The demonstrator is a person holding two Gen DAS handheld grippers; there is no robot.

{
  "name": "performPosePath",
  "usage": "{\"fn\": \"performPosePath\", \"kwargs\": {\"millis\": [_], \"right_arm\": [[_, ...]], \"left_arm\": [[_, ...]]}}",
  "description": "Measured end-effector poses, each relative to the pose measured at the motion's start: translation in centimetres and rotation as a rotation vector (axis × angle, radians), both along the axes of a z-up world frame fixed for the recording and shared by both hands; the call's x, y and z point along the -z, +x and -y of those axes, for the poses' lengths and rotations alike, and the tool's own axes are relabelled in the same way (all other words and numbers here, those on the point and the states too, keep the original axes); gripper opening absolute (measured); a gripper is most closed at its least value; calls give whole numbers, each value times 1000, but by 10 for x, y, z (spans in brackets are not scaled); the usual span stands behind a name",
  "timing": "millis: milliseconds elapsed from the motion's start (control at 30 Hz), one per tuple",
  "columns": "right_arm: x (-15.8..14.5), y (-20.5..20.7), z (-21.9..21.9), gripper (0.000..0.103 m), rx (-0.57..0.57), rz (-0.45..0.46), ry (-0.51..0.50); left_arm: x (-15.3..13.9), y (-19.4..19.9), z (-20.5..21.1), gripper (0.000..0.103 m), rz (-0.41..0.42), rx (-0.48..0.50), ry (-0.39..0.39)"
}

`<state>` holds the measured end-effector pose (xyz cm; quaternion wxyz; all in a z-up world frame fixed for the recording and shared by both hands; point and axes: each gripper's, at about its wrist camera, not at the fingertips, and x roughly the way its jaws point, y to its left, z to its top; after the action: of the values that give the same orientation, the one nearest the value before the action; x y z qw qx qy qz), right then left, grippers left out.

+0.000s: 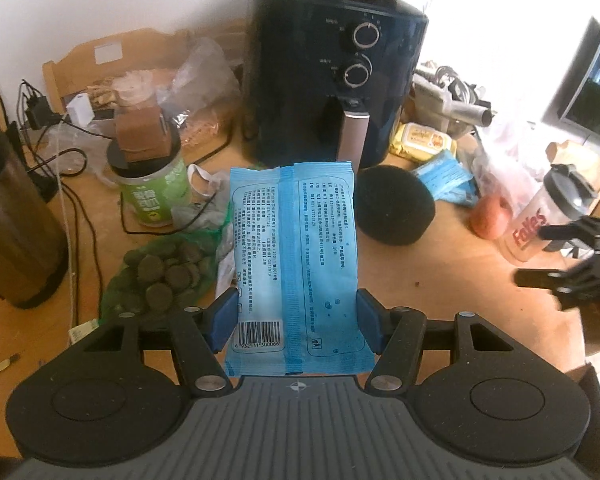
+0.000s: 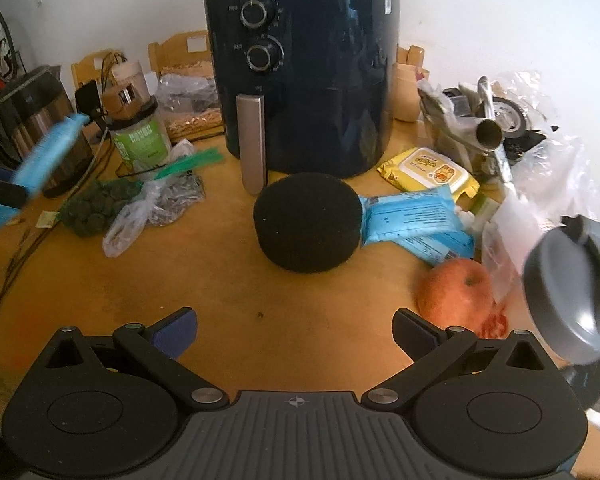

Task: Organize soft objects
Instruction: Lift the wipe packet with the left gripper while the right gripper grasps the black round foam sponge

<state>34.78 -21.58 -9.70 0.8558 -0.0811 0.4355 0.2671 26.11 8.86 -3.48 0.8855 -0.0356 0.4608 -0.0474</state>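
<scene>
My left gripper [image 1: 296, 320] is shut on a blue wet-wipes pack [image 1: 294, 256] and holds it above the wooden table, printed back side up. The same pack [image 2: 48, 156] shows at the far left of the right wrist view. A round black sponge [image 2: 306, 222] lies in front of the air fryer; it also shows in the left wrist view [image 1: 394, 206]. Two more blue wipes packs [image 2: 414, 220] lie right of the sponge, with a yellow wipes pack [image 2: 430, 170] behind them. My right gripper [image 2: 294, 334] is open and empty, low over bare table in front of the sponge.
A dark blue air fryer [image 2: 308, 80] stands at the back centre. An apple [image 2: 456, 290] and a shaker bottle with a grey lid [image 2: 572, 292] sit at the right. A green net bag of dark discs [image 2: 96, 206], plastic bags, a green jar [image 2: 142, 140] and cables crowd the left.
</scene>
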Motion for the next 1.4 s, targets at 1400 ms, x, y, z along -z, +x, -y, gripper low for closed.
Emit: {"fn": "performPosePath", "kwargs": {"millis": [1400], "right_arm": [[118, 104, -83, 77, -5, 57, -85]], "left_arm": [[-37, -103, -43, 61, 3, -271, -106]]}}
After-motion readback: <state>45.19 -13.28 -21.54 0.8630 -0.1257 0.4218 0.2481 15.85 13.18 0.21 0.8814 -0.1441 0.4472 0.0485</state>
